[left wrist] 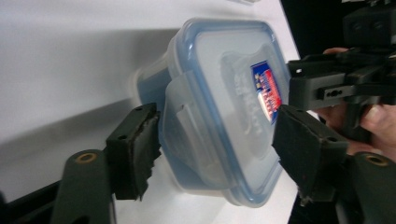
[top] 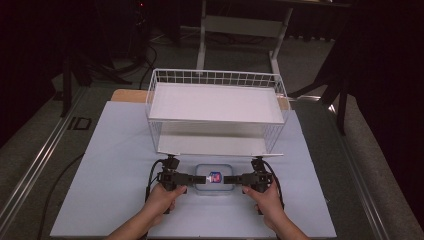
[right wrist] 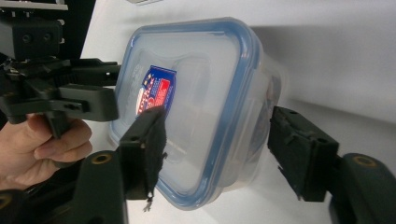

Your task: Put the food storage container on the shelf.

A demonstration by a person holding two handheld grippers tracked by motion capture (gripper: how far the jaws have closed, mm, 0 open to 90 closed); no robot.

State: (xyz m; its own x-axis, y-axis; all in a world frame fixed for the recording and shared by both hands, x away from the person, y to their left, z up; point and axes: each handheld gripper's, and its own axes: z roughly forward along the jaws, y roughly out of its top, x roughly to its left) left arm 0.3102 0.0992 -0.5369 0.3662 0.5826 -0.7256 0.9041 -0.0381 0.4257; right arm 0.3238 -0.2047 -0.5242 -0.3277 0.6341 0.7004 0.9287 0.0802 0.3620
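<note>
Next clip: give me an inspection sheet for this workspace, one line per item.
Surface: pale blue table, bare around the work.
Job's things: clear lidded container with blue seal and red-blue label, lying on the table in front of the white wire rack, whose shelves are bare.
Clutter: nothing seen.
Grippers: left gripper straddles one end of the container, pads touching it; right gripper straddles the other end, one pad on the lid, the other apart.
Cables: black cable loops from each gripper.
Surroundings: dark room, grey floor, desk legs behind.

Pale bench point(top: 110, 165) bearing a white wire rack point(top: 216, 111) at its far middle and a lidded clear container point(top: 215, 178) near the front edge.
</note>
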